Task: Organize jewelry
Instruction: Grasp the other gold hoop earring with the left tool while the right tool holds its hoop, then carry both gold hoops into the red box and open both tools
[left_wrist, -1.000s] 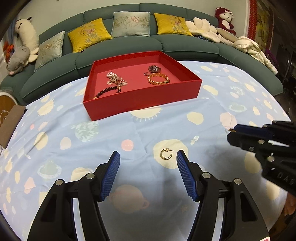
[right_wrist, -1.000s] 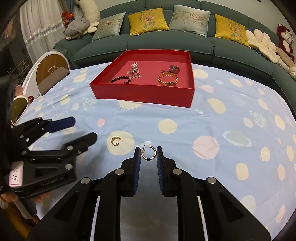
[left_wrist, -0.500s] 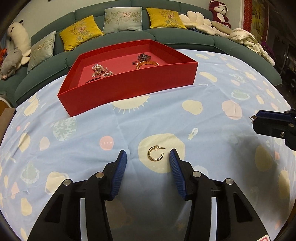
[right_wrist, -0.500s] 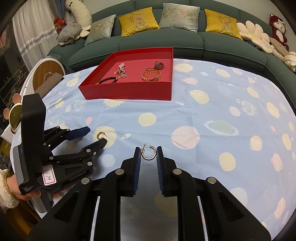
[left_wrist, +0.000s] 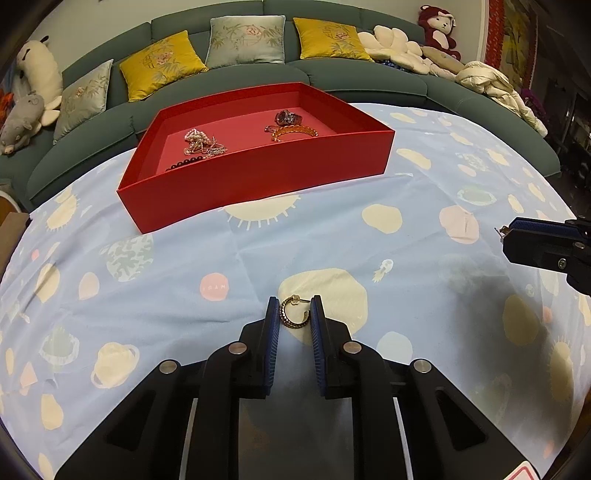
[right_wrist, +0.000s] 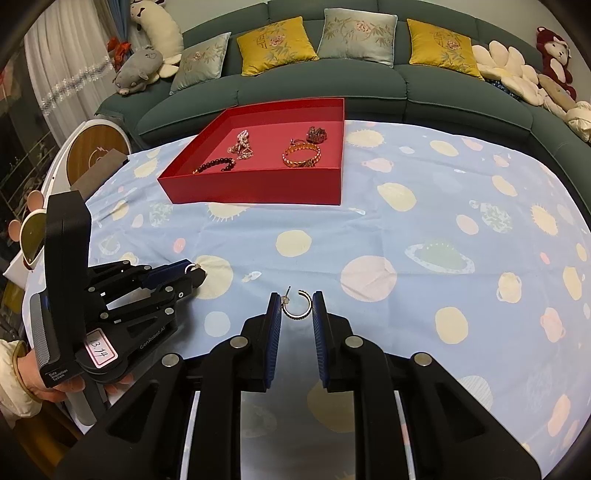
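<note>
My left gripper (left_wrist: 294, 312) is shut on a gold hoop earring (left_wrist: 293, 313), low over the blue patterned cloth. My right gripper (right_wrist: 296, 308) is shut on a second gold hoop earring (right_wrist: 297, 304) and holds it above the cloth. The red tray (left_wrist: 258, 177) stands at the far side of the table; it also shows in the right wrist view (right_wrist: 258, 192). In it lie a pearl chain tangle (left_wrist: 201, 142), a dark bead bracelet (right_wrist: 216, 165), a gold bracelet (right_wrist: 301, 155) and a dark red watch (left_wrist: 288, 118). The left gripper shows in the right wrist view (right_wrist: 194, 271), the right one in the left wrist view (left_wrist: 504, 236).
A green sofa (left_wrist: 332, 77) with yellow and grey cushions and plush toys curves behind the table. A round wooden-faced object (right_wrist: 94, 151) and a brown box stand off the table's left edge. The cloth (right_wrist: 424, 229) covers the whole tabletop.
My left gripper has dropped toward the cloth and closed its fingers on the earring that lay between them. My right gripper has lifted higher with its earring held.
</note>
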